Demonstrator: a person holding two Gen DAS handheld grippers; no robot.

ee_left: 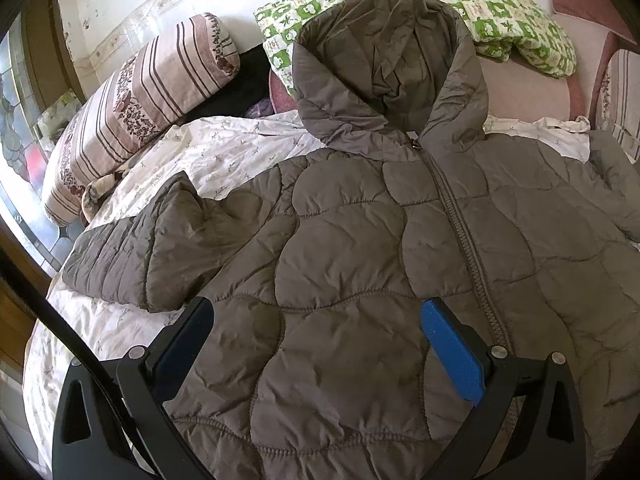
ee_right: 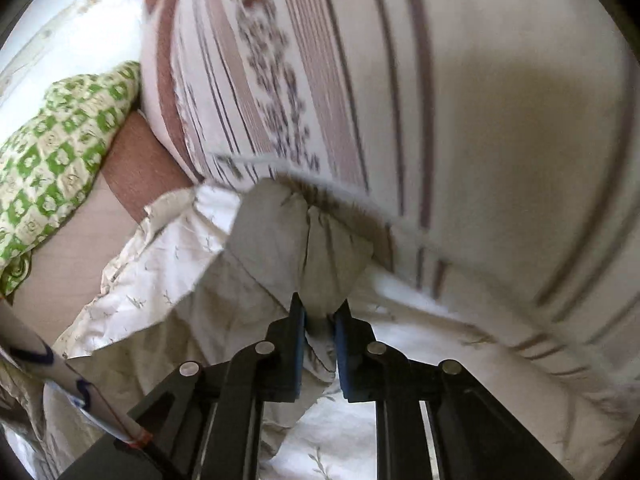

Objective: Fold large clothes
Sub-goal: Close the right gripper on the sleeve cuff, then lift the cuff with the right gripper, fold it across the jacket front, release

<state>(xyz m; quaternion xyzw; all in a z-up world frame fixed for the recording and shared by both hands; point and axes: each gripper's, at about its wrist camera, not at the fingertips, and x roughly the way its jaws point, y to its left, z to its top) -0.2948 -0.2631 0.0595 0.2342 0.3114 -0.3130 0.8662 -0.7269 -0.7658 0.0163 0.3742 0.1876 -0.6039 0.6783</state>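
Jacket [ee_left: 380,248]: grey quilted, hooded, zipped, front up across the bed [ee_left: 224,148]; hood toward the head end, 1 sleeve [ee_left: 132,256] at the left edge.
Left gripper [ee_left: 316,332]: jaws apart, over the jacket's lower front, holding nothing.
Right gripper [ee_right: 320,320]: clamped on a cuff [ee_right: 320,248], likely the other sleeve, near the right edge.
Step, judged: carry this sleeve inward over the chest, flat, low.
Obstacles: striped pillow [ee_right: 360,80] beside the cuff; green quilt [ee_left: 440,4] behind the hood.
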